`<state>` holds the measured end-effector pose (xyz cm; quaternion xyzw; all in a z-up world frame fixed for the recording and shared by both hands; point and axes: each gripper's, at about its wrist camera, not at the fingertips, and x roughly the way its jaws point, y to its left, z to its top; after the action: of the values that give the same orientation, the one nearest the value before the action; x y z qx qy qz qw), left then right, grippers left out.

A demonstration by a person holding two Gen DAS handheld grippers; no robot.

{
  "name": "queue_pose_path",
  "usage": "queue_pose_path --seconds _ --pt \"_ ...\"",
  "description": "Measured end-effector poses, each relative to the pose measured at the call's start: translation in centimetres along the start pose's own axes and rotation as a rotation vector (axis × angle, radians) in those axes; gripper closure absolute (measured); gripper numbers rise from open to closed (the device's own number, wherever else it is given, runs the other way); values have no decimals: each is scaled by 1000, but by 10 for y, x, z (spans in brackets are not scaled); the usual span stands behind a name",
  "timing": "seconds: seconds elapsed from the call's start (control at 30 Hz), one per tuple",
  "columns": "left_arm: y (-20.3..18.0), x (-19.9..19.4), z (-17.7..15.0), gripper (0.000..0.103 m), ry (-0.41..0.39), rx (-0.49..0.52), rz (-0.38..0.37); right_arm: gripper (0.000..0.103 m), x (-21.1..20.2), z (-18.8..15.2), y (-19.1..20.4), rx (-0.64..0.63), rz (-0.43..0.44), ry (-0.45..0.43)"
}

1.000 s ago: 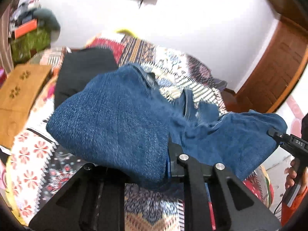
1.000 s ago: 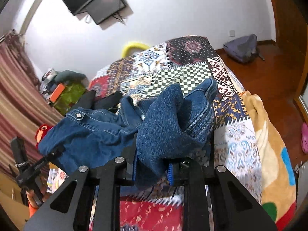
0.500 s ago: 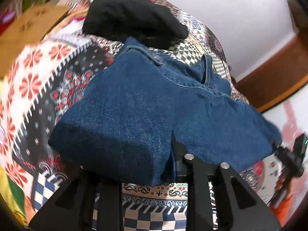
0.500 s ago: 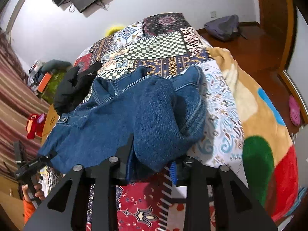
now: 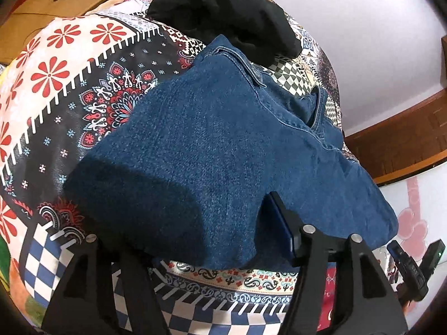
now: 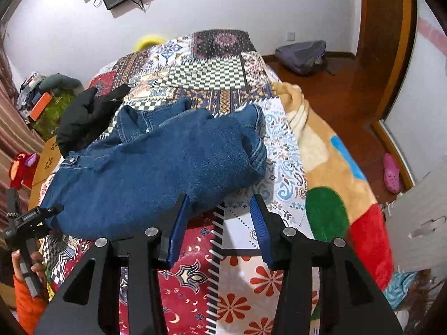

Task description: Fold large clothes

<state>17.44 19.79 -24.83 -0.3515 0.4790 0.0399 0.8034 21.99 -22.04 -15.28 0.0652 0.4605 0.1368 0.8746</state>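
Blue jeans (image 5: 223, 145) lie folded in a thick bundle on the patchwork bedspread (image 5: 56, 89). My left gripper (image 5: 192, 223) sits at their near edge with its jaws opening. Denim still lies between the jaws and covers the left finger, while the right blue pad (image 5: 279, 223) shows bare beside the cloth. In the right wrist view the jeans (image 6: 156, 167) rest flat. My right gripper (image 6: 218, 212) is open and still opening at their near right corner. Only bedspread shows between its pads, and the left pad (image 6: 178, 217) brushes the denim edge.
A black garment (image 5: 223, 14) lies bunched just beyond the jeans' waistband. A cardboard box (image 5: 56, 5) stands off the bed's left side. A tan fleece blanket (image 6: 321, 153) covers the bed's right edge. A grey backpack (image 6: 301, 55) and a pink slipper (image 6: 391, 170) lie on the wooden floor.
Both grippers came down with the jeans, which went from hanging bunched to lying flat on the bed. Both jaws spread apart, and the right one let go of the denim.
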Motion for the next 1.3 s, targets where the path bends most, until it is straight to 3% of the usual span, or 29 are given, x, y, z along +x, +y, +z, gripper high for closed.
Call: queue_pose_path --seconds 0.13,0.27,0.33,0.57,0.73,0.83,1.0,1.13,1.3 --pt "0 3 5 41 6 -18 -22 61 -16 8 17 -43 -24 -64" --pt "3 8 11 41 3 -41 -44 49 -16 25 51 -145 3 -98" --pt "4 8 14 41 -5 -44 -56 48 -7 32 73 -208 15 -102" --pt "17 8 20 42 -12 -111 -110 48 62 39 147 -341 136 23" --pt "29 -5 28 78 -65 -139 -144 48 105 31 180 -392 151 135" --pt "26 -14 30 87 -87 -118 -149 48 126 25 196 -424 156 202" --pt "10 -48 36 90 -187 -63 -127 48 122 24 211 -450 184 223" --pt "-6 -96 39 91 -320 2 -102 48 111 26 226 -454 234 198" --pt "-20 -135 36 91 -428 45 -61 48 139 1 251 -471 293 312"
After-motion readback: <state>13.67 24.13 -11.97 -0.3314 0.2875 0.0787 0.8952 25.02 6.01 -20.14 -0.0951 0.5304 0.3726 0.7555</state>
